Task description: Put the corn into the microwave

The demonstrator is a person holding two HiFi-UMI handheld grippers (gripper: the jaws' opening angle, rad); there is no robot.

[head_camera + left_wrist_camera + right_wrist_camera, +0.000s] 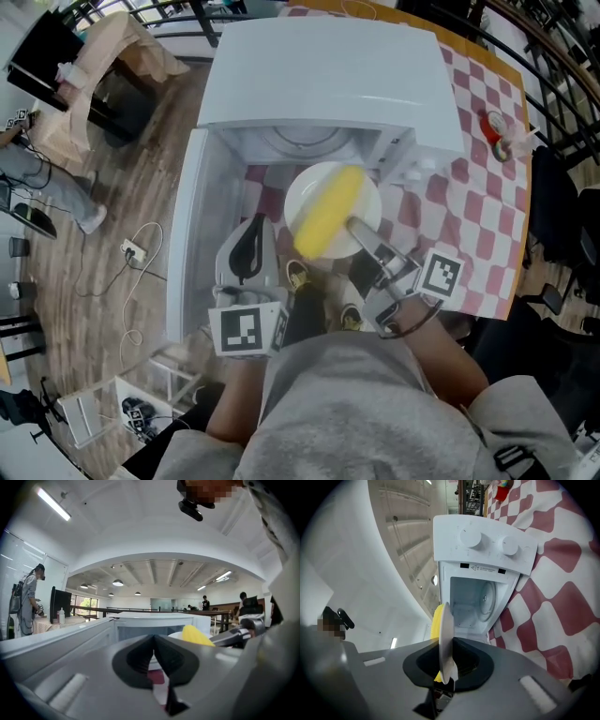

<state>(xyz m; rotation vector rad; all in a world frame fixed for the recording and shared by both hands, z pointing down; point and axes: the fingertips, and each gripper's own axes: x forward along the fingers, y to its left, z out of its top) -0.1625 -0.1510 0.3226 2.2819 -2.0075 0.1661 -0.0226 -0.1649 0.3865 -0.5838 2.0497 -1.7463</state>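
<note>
The corn (328, 213) lies on a white plate (305, 190) at the centre of the head view, just below the open microwave (328, 75). The right gripper (356, 227) is clamped on the plate's lower-right rim, seen edge-on between its jaws in its own view. The left gripper (251, 246), left of centre beside the swung-out door (187, 234), has its jaws pressed together, empty.

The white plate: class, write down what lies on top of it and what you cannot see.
A yellow corn cob lies across the plate, whose rim the right gripper clamps. The plate's middle beneath the cob is covered, so it cannot be seen.
</note>
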